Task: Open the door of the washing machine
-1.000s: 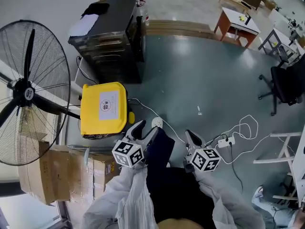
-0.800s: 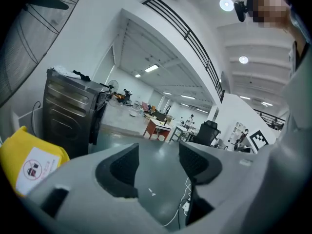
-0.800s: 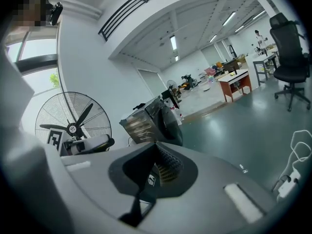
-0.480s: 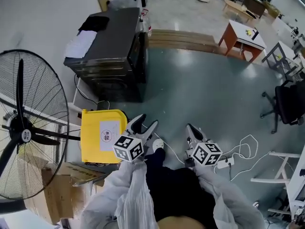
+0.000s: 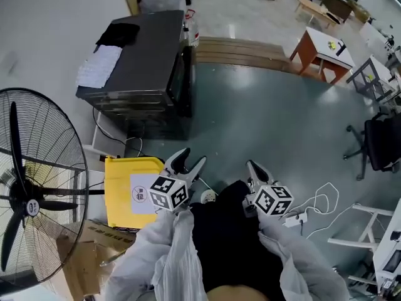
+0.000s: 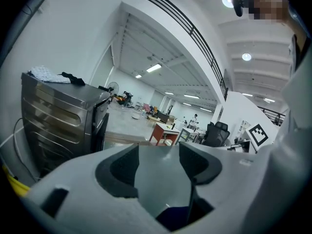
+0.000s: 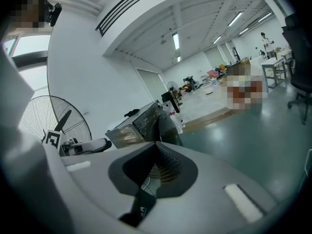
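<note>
The washing machine [image 5: 139, 68] stands well ahead of both grippers and a little to their left, with its dark door [image 5: 186, 81] on the side that faces the open floor. Neither gripper touches it. The left gripper [image 5: 190, 158] has its jaws spread with nothing between them. The right gripper [image 5: 253, 167] has its jaws pressed together on nothing.

The main risk, as I judge it, lies in the approach. A yellow box [image 5: 135, 190] sits on the floor just left of and below the left gripper, and a loose white cable [image 5: 319, 199] with a power strip [image 5: 294, 220] lies to the right of the right gripper. A careless step forward could catch either one and jolt the aim.

The next risk is the grip. From here I cannot make out a handle or latch on the door, so a gripper that arrives at the wrong edge could close on smooth panel and slide off. If the right gripper leads, its jaws must part first, or it will only bump the door.

A hard or crooked pull could also rock the machine. A white cloth [image 5: 97, 64] and a dark cloth [image 5: 119, 33] lie loose on its top, far ahead of the left gripper, and a shake might send them sliding off. The big fan [image 5: 31, 193] stands well to the left of the left gripper, and a wide swing of that arm could graze it
</note>
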